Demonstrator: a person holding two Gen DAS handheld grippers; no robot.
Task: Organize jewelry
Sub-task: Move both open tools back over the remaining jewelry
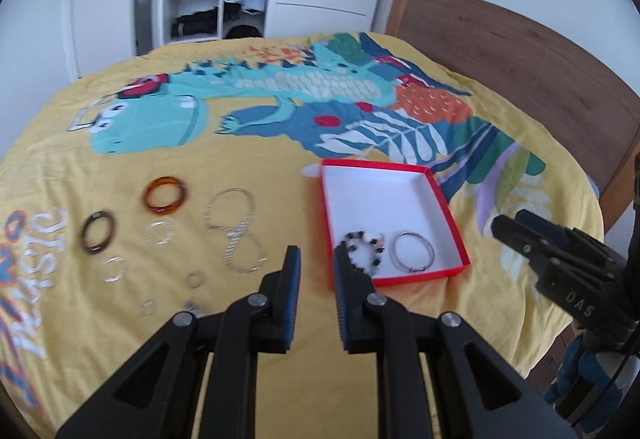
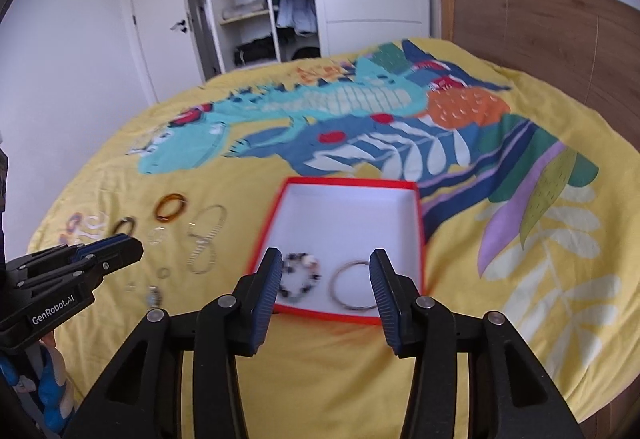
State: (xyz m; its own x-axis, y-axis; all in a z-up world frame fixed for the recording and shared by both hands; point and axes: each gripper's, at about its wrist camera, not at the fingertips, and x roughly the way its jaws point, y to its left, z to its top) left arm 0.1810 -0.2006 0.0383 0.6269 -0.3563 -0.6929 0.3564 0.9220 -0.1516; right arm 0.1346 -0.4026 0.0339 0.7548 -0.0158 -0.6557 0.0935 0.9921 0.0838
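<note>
Above yellow bedspread (image 1: 120,339): L tongs (image 1: 316,259) barely apart, R tongs (image 2: 326,263) wider, both empty.

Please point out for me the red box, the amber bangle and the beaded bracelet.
red box (image 1: 448,217), left wrist view, on its right wall.
amber bangle (image 1: 149,196), left wrist view, on its left rim.
beaded bracelet (image 2: 316,273), right wrist view, on its right-hand beads.
</note>
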